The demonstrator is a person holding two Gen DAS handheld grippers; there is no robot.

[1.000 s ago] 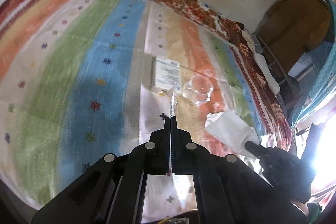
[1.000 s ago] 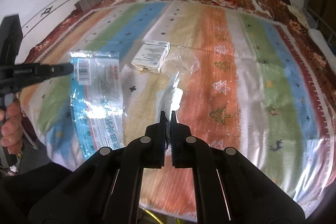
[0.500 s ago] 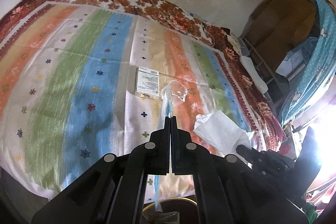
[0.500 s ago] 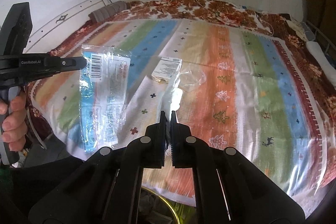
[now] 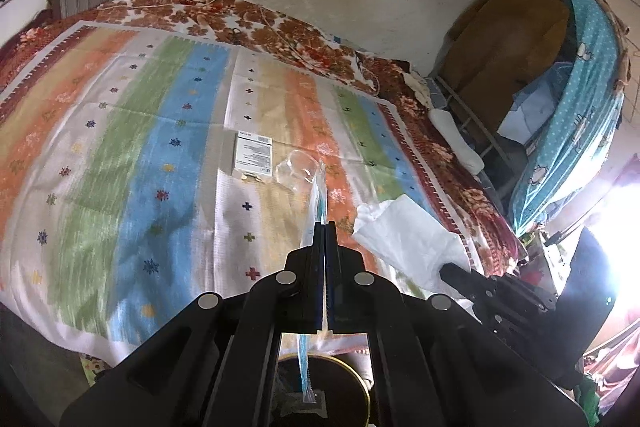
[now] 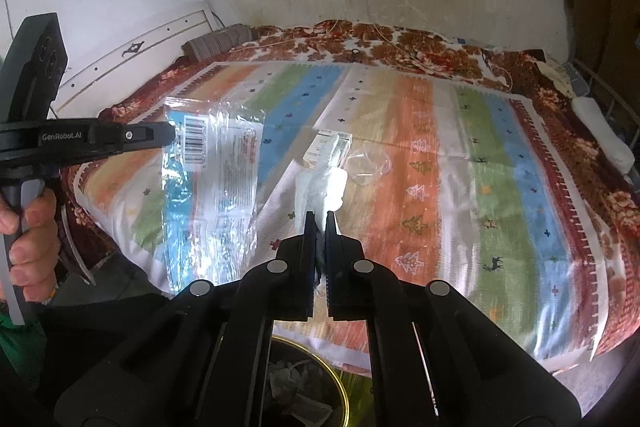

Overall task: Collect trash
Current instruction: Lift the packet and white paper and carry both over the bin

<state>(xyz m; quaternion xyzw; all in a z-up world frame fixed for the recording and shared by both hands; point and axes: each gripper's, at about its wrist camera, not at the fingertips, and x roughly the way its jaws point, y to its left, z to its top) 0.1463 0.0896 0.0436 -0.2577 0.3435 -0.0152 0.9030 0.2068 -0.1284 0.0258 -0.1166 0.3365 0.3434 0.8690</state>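
Both grippers are seen farther back and higher over the bed than a second ago, so that a trash bin now shows beneath them. The left gripper is clamped on a clear plastic wrapper with blue edges and a barcode; the wrapper is seen edge-on between the closed jaws in the left wrist view and hangs flat from the fingertips in the right wrist view. The right gripper is pinched shut on a crumpled white tissue, which is held up in the air (its bulk stands above the fingertips). A hand is wrapped around the left gripper's handle. Below both tools, the gold-rimmed trash bin is partly visible with scraps inside. On the striped blanket farther out, a small white box is left lying, with a clear plastic cup just beside it.
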